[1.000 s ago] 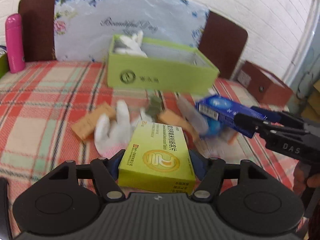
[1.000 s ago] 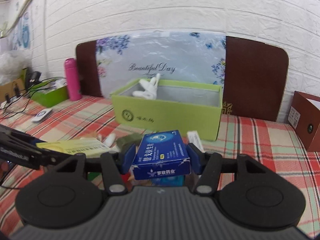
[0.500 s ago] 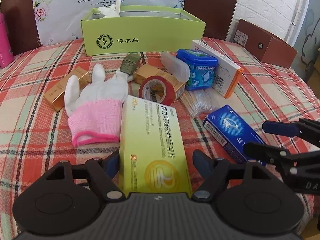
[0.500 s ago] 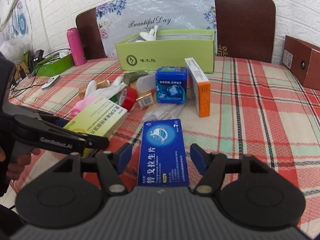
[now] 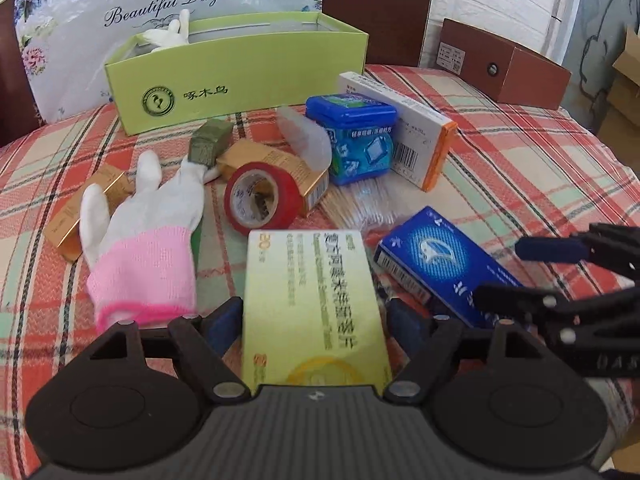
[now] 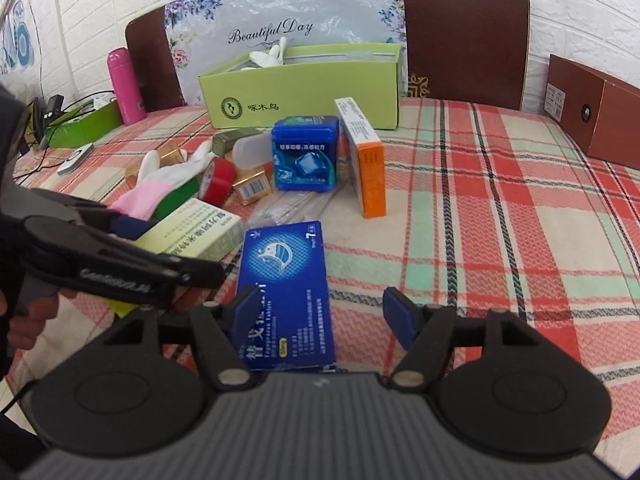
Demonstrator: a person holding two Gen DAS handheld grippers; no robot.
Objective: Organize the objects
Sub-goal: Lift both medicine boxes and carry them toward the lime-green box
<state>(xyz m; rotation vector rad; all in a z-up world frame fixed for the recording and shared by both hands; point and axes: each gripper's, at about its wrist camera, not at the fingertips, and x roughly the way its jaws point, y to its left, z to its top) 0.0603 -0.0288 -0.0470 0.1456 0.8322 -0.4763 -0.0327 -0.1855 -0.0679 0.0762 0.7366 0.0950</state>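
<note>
Left gripper: jaws spread, released, with the yellow box lying flat on the tablecloth between the fingers. A narrow gap shows on each side of the box; whether a pad grazes it cannot be told. In the right wrist view the same gripper enters low from the left, held in a hand at the near left edge.

Far of the yellow box, left to right: gold box, glove, red tape standing on edge, a second gold box behind it, blue tub, and an orange-ended box on its long side. These sit crowded together, several touching. The green carton stands open at the far side, white fingers of another glove showing above its rim.

Right gripper: jaws wide, released; the blue box lies flat between them, its left edge at the left finger and well clear of the right finger. Yellow and blue boxes lie near each other at the near edge of the table.

Right of the blue box the cloth is bare as far as the brown box at the far right.
</note>
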